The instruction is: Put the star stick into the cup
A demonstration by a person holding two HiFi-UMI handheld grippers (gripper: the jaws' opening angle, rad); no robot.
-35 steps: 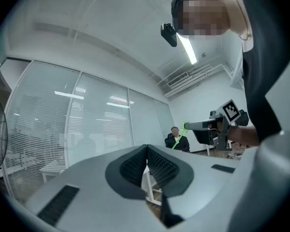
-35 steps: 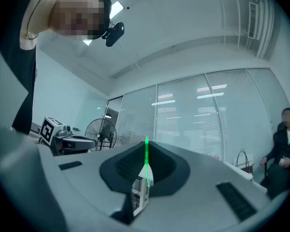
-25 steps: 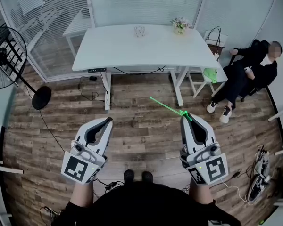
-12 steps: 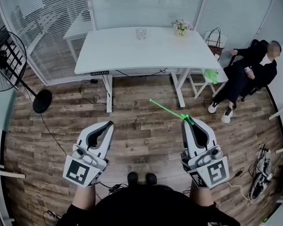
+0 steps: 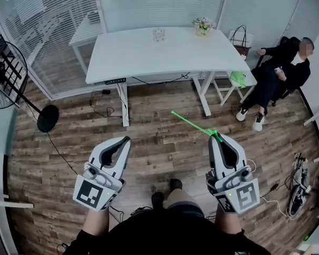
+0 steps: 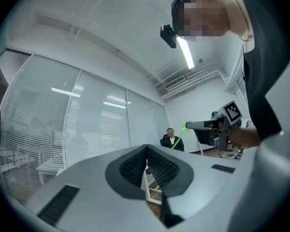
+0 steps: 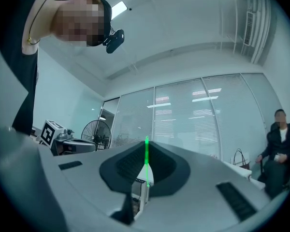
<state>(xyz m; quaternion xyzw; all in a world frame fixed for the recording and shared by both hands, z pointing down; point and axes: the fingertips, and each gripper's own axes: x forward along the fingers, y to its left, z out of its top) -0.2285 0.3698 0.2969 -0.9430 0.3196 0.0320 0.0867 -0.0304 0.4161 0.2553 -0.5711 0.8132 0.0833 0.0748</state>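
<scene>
At the far left of the head view a standing fan (image 5: 4, 70) sits on the wooden floor (image 5: 165, 142) by a glass wall. In the lower left of that frame the left gripper (image 5: 125, 140) is held above the floor, pointing up the picture. Its own view shows the two ribbed pads pressed together at their tips with nothing between them, so it is closed and empty. Above it, in the upper middle of the frame, stands a white table (image 5: 149, 57). A small clear cup (image 5: 159, 34) rests near the table's far edge, and a little bunch of flowers (image 5: 203, 25) sits further right on the same edge. Below the table and right of centre, the green star stick (image 5: 194, 125) slants over the floor from upper left down to lower right. It is well apart from the cup. Its lower end, with a wider green shape on it, is caught in the tips of the right gripper (image 5: 216, 137), which sits in the lower right of the frame. In the right gripper view the jaws are nearly together and pinch the thin stick, which rises straight up between the pads. At the upper right of the head view a person (image 5: 280, 70) sits on a chair beside the table.
</scene>
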